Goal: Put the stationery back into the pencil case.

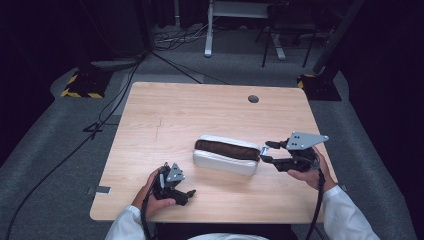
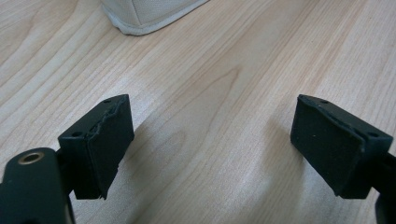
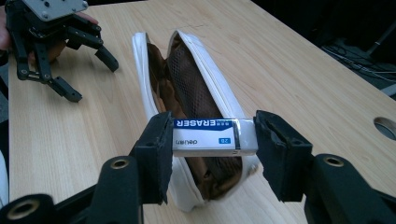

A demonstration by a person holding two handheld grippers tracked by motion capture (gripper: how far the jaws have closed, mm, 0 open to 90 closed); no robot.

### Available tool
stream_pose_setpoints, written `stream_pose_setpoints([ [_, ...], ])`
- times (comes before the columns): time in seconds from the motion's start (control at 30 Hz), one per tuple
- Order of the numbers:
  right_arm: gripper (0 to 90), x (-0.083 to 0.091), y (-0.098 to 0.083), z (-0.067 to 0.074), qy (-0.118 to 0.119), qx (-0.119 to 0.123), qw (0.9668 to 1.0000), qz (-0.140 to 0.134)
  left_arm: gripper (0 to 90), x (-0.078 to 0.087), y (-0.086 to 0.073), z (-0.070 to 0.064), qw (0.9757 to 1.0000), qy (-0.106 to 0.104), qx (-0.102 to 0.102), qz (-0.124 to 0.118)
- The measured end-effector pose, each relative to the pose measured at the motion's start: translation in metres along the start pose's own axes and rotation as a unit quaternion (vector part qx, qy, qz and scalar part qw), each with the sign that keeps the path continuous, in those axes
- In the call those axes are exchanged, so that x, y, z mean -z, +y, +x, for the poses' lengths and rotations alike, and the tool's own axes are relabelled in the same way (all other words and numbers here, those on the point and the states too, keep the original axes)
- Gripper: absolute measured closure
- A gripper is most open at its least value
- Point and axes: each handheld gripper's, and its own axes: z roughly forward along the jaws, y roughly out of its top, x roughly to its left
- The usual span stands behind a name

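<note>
A: How far along would you say this is? The table (image 1: 150, 110) holds one white pencil case (image 1: 226, 155), lying on its side with the zip open and the brown lining showing.

B: Roughly midway, I'd judge. The eraser (image 3: 212, 136) is picked up but not yet inside; it hangs at the case's near end, just above the opening. What's left is lowering it into the mouth and letting go.

A: And the right gripper (image 3: 210, 140)?

B: Its jaws are clamped on the eraser's two short ends, so the white block with its blue sleeve spans the gap crosswise (label facing up, readable as "ERASER"). In the high view that gripper (image 1: 266, 151) sits at the case's right end, just beside it.

A: The left gripper (image 1: 186, 192)?

B: Idle near the table's front edge, well clear of the case. Its own view shows both pads spread wide over bare wood, nothing between them, with a corner of the case (image 2: 140, 18) ahead.
</note>
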Motion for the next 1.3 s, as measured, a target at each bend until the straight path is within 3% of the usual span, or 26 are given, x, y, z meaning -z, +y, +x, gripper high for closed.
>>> stream_pose_setpoints([
  [0.2,48.8,-0.023,0.013,0.002,0.016,0.001,0.9998,0.01,13.8,0.0,0.0,0.0,1.0,0.0,0.0,0.0],
  [0.3,48.8,-0.035,0.018,0.006,0.018,0.013,0.9994,0.025,13.8,0.0,0.0,0.0,1.0,0.0,0.0,0.0],
  [0.57,48.7,-0.056,0.026,0.012,0.029,0.021,0.9986,0.04,13.8,0.0,0.0,0.0,1.0,0.0,0.0,0.0],
  [0.83,48.7,-0.067,0.022,0.01,0.034,0.014,0.9983,0.046,13.9,0.0,0.0,0.0,1.0,0.0,0.0,0.0],
  [1.0,48.7,-0.068,0.021,0.006,0.025,0.011,0.9985,0.048,13.8,0.0,0.0,0.0,1.0,0.0,0.0,0.0],
  [1.3,48.6,-0.07,0.019,0.006,0.03,0.008,0.9983,0.049,13.8,0.0,0.0,0.0,1.0,-0.001,0.0,-0.001],
])
